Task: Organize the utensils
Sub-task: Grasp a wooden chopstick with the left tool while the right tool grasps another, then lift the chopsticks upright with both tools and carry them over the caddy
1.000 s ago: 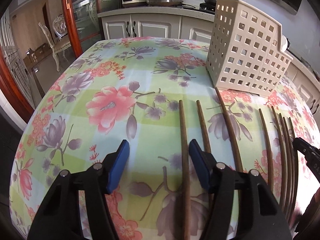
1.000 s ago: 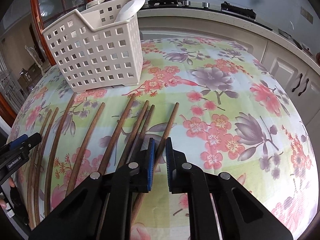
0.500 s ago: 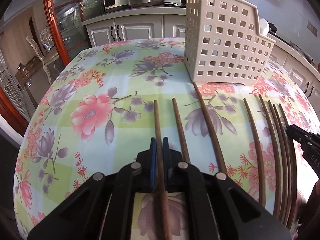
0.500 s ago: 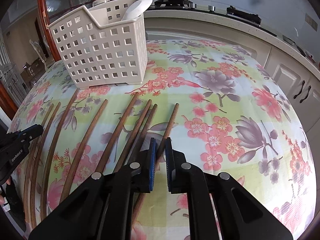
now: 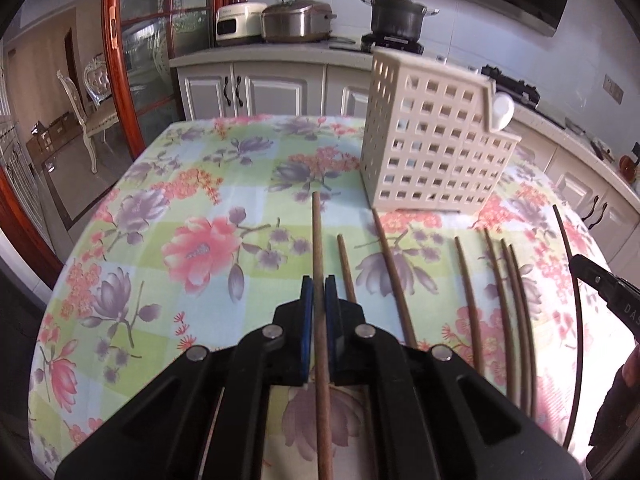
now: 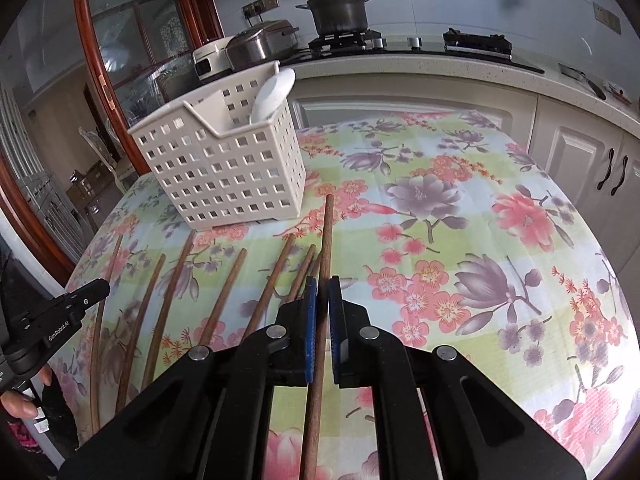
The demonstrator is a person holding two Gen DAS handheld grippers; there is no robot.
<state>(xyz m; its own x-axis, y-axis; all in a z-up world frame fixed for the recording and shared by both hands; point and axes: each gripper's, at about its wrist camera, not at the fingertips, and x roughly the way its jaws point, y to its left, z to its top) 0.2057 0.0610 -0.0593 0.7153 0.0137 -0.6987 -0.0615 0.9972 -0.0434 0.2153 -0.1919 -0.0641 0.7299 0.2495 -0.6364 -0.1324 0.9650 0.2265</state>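
My left gripper [image 5: 319, 292] is shut on a brown wooden chopstick [image 5: 317, 232], which is held above the cloth and points toward the white perforated basket [image 5: 432, 152]. Several more chopsticks [image 5: 394, 276] lie in a row on the cloth to its right. My right gripper [image 6: 322, 292] is shut on another chopstick [image 6: 326, 236], also raised, to the right of the basket [image 6: 228, 168]. A white spoon [image 6: 272, 94] stands in the basket. Each gripper shows at the edge of the other's view: the right gripper [image 5: 600, 284] and the left gripper [image 6: 60, 312].
The floral tablecloth [image 6: 460, 240] covers the table and drops off at the edges. Behind it runs a kitchen counter with a pot [image 6: 340, 10], a cooker [image 5: 296, 20] and white cabinets [image 5: 260, 92]. A red-framed glass door [image 5: 120, 60] stands at left. A person's hand [image 6: 20, 404] shows low left.
The left gripper went from open to shut on the leftmost chopstick. Both grippers then rose, lifting their chopsticks off the cloth with the tips pointing toward the basket.
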